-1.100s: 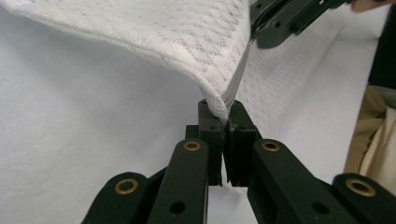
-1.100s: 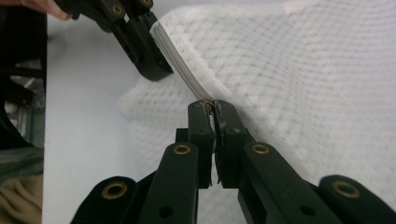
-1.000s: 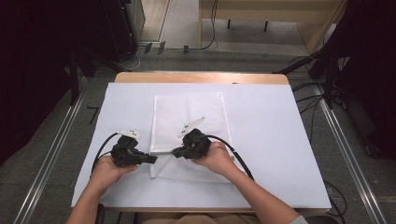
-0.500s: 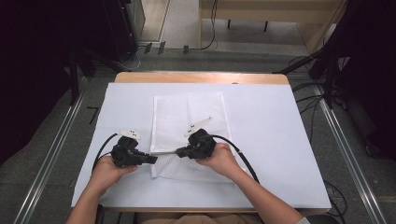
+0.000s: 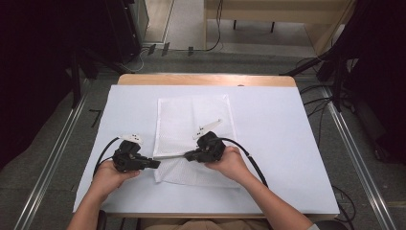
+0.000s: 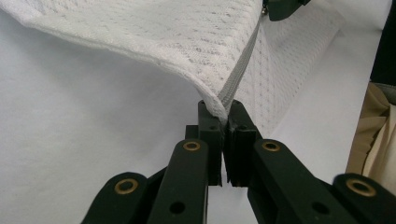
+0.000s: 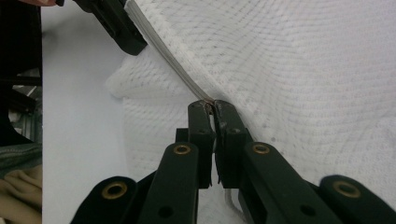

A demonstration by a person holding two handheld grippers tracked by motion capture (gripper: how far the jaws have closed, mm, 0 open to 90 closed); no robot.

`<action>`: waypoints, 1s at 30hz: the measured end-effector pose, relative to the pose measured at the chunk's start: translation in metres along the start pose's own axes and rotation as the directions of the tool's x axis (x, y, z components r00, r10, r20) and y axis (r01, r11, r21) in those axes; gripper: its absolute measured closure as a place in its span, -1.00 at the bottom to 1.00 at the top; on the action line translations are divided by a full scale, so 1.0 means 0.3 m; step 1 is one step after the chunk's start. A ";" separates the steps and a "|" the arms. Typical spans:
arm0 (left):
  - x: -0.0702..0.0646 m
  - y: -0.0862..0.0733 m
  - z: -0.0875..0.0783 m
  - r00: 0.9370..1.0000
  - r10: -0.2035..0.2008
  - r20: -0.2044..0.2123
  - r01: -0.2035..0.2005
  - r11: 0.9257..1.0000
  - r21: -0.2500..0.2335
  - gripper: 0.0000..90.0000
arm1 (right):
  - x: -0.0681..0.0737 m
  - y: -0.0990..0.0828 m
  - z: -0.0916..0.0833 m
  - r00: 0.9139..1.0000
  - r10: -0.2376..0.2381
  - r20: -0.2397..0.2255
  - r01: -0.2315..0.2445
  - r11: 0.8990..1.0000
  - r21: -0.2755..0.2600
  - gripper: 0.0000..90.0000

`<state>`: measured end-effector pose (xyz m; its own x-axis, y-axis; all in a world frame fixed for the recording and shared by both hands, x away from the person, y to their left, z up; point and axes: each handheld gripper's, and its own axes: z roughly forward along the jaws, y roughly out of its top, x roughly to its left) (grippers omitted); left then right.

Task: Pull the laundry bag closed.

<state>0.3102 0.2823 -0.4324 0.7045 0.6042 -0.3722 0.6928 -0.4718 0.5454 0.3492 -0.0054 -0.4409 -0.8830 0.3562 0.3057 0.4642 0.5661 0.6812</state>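
Right now the left claw (image 5: 155,164) sits near the front-left part of the desk (image 5: 287,143), its jaws pressed together on the left end of the mesh bag's zipper edge (image 6: 238,79); in the left gripper view the grey zipper tape runs straight out of the pinched jaws, up and away toward the other claw. The white mesh bag (image 5: 191,120) lies flat in the middle of the desk, its long axis running from the front edge toward the back edge, with only a short flap spilling toward the person in front of the raised zipper line. That zipper line is the thing to watch: it stretches taut between the two claws, roughly parallel to the front edge, lifted a little off the white covering. At its right end the right claw (image 5: 188,155) is likewise clamped shut, seemingly on the zipper's pull or the tape just beside it; in the right gripper view the tape (image 7: 168,60) leads from its tips (image 7: 212,106) up-left to the left claw (image 7: 116,28). My guess is the next move is a slide along that line, the right claw drawing rightward while the left anchors. The bag looks flat, and I cannot tell whether anything is inside.
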 end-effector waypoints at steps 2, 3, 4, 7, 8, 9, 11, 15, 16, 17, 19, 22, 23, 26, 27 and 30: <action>0.000 0.000 -0.001 1.000 0.001 0.000 -0.001 1.000 0.001 0.95 | -0.007 -0.005 -0.005 1.000 0.001 0.003 -0.001 1.000 0.000 0.96; -0.001 0.000 0.000 1.000 0.001 -0.001 -0.001 1.000 0.002 0.95 | -0.008 -0.007 -0.007 1.000 0.007 0.004 -0.007 1.000 0.001 0.96; -0.001 -0.001 0.001 1.000 0.003 -0.001 -0.003 1.000 0.001 0.95 | -0.009 -0.010 -0.008 1.000 0.008 0.008 -0.008 1.000 0.003 0.96; -0.002 -0.001 0.002 1.000 0.004 0.000 -0.004 1.000 0.001 0.95 | -0.011 -0.013 -0.010 1.000 0.001 0.007 -0.001 1.000 0.005 0.96; -0.002 -0.001 0.002 1.000 0.003 0.002 -0.003 1.000 -0.001 0.95 | -0.009 -0.013 -0.011 1.000 0.002 0.004 -0.002 1.000 0.006 0.96; -0.001 -0.002 0.000 1.000 0.001 0.007 -0.001 1.000 0.000 0.95 | -0.007 -0.014 -0.013 1.000 0.001 0.010 -0.001 1.000 0.008 0.96; -0.001 -0.003 0.000 1.000 0.001 0.010 -0.001 1.000 -0.003 0.95 | -0.006 -0.016 -0.018 1.000 -0.003 0.010 0.003 1.000 0.008 0.96; -0.002 -0.003 0.000 1.000 0.013 0.012 -0.013 1.000 0.007 0.96 | 0.000 -0.018 -0.024 1.000 -0.006 0.007 0.006 1.000 0.006 0.96; -0.002 -0.003 -0.001 1.000 0.016 0.009 -0.016 1.000 0.007 0.95 | 0.002 -0.019 -0.025 1.000 -0.008 0.008 0.008 1.000 0.007 0.96; -0.002 -0.003 -0.001 1.000 0.013 0.014 -0.014 1.000 0.006 0.96 | 0.002 -0.019 -0.027 1.000 -0.006 0.007 0.006 1.000 0.007 0.96; -0.002 -0.004 -0.002 1.000 0.008 0.012 -0.008 1.000 0.010 0.96 | -0.001 -0.021 -0.030 1.000 -0.001 0.013 0.001 1.000 0.009 0.96; 0.002 -0.007 0.000 1.000 0.005 -0.002 -0.005 1.000 0.018 0.96 | -0.011 -0.028 -0.039 1.000 0.010 0.021 -0.011 1.000 0.013 0.96; 0.003 -0.008 0.000 1.000 0.004 -0.005 -0.004 1.000 0.019 0.96 | -0.015 -0.031 -0.043 1.000 0.013 0.023 -0.014 1.000 0.013 0.96; 0.004 -0.008 -0.007 1.000 0.004 -0.004 -0.004 1.000 0.006 0.96 | -0.023 -0.038 -0.057 0.999 0.023 0.032 -0.023 1.000 0.008 0.96; 0.005 -0.009 -0.008 1.000 0.001 -0.002 -0.001 1.000 0.002 0.96 | -0.026 -0.040 -0.062 0.999 0.024 0.031 -0.024 1.000 0.005 0.96; 0.005 -0.010 -0.011 1.000 0.002 -0.008 -0.002 1.000 0.008 0.96 | -0.033 -0.047 -0.075 0.999 0.033 0.037 -0.033 0.999 0.002 0.96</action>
<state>0.3087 0.2866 -0.4322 0.7049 0.6083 -0.3646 0.6922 -0.4782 0.5405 0.3499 -0.0336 -0.4385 -0.8638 0.4024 0.3031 0.4936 0.5555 0.6691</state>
